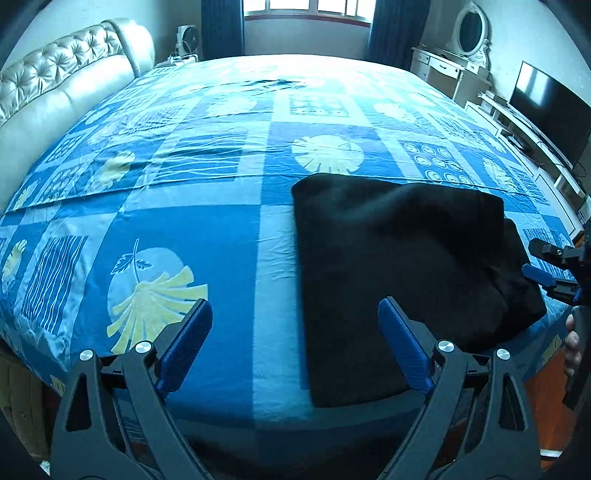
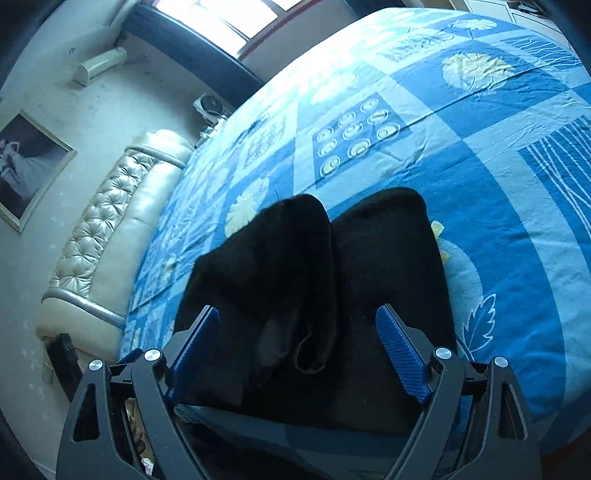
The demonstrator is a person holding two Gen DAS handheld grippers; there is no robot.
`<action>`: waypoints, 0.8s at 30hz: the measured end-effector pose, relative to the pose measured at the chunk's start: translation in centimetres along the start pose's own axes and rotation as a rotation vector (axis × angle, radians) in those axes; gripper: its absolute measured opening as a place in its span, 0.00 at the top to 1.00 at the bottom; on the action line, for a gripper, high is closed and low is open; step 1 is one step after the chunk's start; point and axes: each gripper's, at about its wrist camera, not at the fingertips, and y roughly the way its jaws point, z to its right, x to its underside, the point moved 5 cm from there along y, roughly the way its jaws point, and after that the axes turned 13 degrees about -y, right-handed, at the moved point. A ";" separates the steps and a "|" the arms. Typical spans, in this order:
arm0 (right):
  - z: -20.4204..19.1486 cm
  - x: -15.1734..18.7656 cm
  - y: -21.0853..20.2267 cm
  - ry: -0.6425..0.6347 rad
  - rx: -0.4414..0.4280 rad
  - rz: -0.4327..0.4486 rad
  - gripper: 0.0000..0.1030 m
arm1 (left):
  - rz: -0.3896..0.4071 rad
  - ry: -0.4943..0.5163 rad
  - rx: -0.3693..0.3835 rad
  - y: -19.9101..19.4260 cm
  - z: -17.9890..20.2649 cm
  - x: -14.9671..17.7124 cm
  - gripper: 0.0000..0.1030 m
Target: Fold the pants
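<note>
The black pants lie folded into a compact stack near the front edge of the bed. My left gripper is open and empty, hovering at the stack's left front corner. My right gripper is open and empty, straddling the near end of the pants, where two folded layers meet in a seam. It also shows in the left wrist view at the stack's right edge, jaws apart.
The bed has a blue patterned sheet and a padded cream headboard at left. A dresser with an oval mirror and a TV on a low cabinet stand at right. A window is behind.
</note>
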 end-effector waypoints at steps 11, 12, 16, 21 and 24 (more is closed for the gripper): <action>-1.8 0.9 3.9 0.021 -0.053 -0.130 0.84 | -0.056 -0.126 0.023 1.1 -4.5 1.3 0.12; -2.2 0.8 3.3 0.021 -0.062 -0.114 0.85 | -0.055 -0.126 0.027 1.0 -4.4 1.3 0.11; -3.9 -0.8 -0.3 -0.045 -0.075 -0.010 0.88 | -0.047 -0.118 0.057 0.4 -4.1 1.1 0.11; -3.7 -1.7 -4.9 -0.078 -0.051 0.070 0.89 | -0.055 -0.110 0.101 0.2 -2.6 0.9 0.11; -1.4 -1.1 -5.3 -0.060 0.009 0.065 0.89 | -0.070 -0.097 0.121 0.7 -1.0 1.2 0.11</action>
